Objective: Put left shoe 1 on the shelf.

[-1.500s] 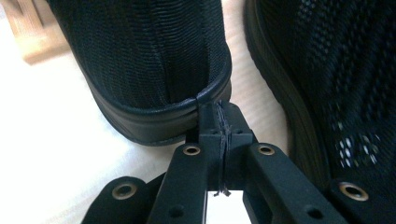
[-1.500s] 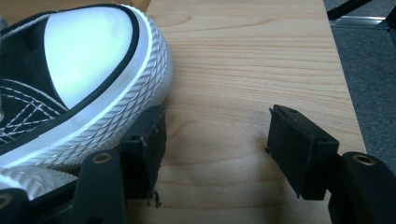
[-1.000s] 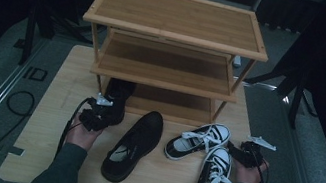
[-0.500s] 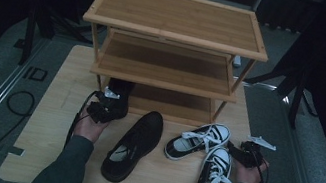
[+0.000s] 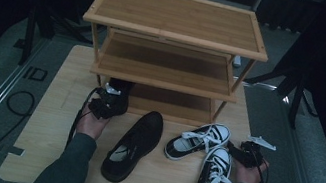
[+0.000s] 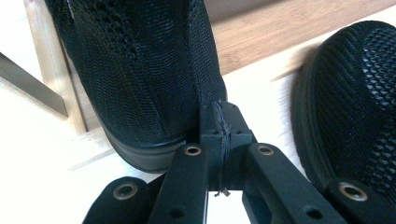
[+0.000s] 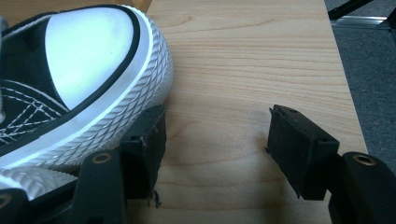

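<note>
L gripper (image 6: 223, 128) pinching black shoe (image 6: 140, 70) heel

My high view is dim with black surroundings; both gripper views are brighter, the table (image 6: 37, 186) glaring white, nearest parts slightly soft.

The shoe rack (image 5: 175, 38) walls off the far half of the tabletop (image 5: 50, 117); its top and middle shelves offer room. A black mesh shoe (image 5: 119, 95) blocks the bottom shelf's left end. A second black shoe (image 5: 134, 145) and two black-and-white sneakers (image 5: 204, 165) crowd the middle front. The left strip and far right edge allow passage.
</note>
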### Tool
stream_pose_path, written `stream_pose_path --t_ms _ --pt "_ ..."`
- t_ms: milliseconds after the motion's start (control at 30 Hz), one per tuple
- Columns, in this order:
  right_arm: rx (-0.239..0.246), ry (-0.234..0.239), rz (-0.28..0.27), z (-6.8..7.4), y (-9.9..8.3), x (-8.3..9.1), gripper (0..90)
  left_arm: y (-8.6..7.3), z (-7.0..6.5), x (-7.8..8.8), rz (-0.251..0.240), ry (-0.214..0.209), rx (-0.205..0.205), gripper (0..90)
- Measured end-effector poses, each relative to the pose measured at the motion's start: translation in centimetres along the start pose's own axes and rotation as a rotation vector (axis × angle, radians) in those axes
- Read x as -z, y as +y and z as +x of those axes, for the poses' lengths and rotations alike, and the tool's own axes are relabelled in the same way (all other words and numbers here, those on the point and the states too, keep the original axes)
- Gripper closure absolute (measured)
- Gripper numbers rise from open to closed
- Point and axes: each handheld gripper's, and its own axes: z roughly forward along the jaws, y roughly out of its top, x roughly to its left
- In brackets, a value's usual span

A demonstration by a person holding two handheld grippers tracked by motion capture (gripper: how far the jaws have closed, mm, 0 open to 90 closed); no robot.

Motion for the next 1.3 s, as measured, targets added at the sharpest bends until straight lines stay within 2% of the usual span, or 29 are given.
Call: stream_pose_path --t_ms 167,467,567,633,733,800,900,1100,1200,1233,1300 --pt "0.000 0.000 0.000 0.0 0.0 0.0 37.0 0.2 0.3 -0.3 -0.005 0.004 0.014 89.1" --pt "0.000 0.000 0.000 0.0 0.0 0.0 37.0 0.3 0.4 -0.5 -0.013 0.000 0.004 87.7" --pt "0.000 0.000 0.000 0.0 0.0 0.0 37.0 0.2 0.5 -0.5 -0.023 -0.031 -0.002 84.0" --pt "0.000 0.000 0.000 0.0 0.0 0.0 37.0 -0.2 0.6 -0.5 -0.041 -0.068 -0.011 74.7" --pt "0.000 0.000 0.000 0.0 0.0 0.0 37.0 -0.4 0.5 -0.5 -0.044 -0.080 -0.021 70.2" --pt "0.000 0.000 0.000 0.0 0.0 0.0 37.0 -0.7 0.3 -0.5 -0.042 -0.080 -0.031 63.1" --pt "0.000 0.001 0.000 0.0 0.0 0.0 36.9 -1.4 0.2 -0.2 -0.040 -0.065 -0.042 61.6" --pt "0.002 0.000 0.000 0.0 0.0 0.0 37.0 -2.7 1.1 0.8 -0.064 -0.088 0.003 61.2" --pt "0.001 0.000 0.000 0.0 0.0 0.0 37.0 -3.1 1.6 1.3 -0.071 -0.117 0.033 61.2" --pt "0.001 0.000 0.000 0.0 0.0 0.0 37.0 -3.1 1.7 1.6 -0.069 -0.120 0.039 61.2" --pt "0.001 0.001 0.000 0.0 0.0 0.0 36.9 -3.3 1.8 2.3 -0.071 -0.123 0.024 60.6"
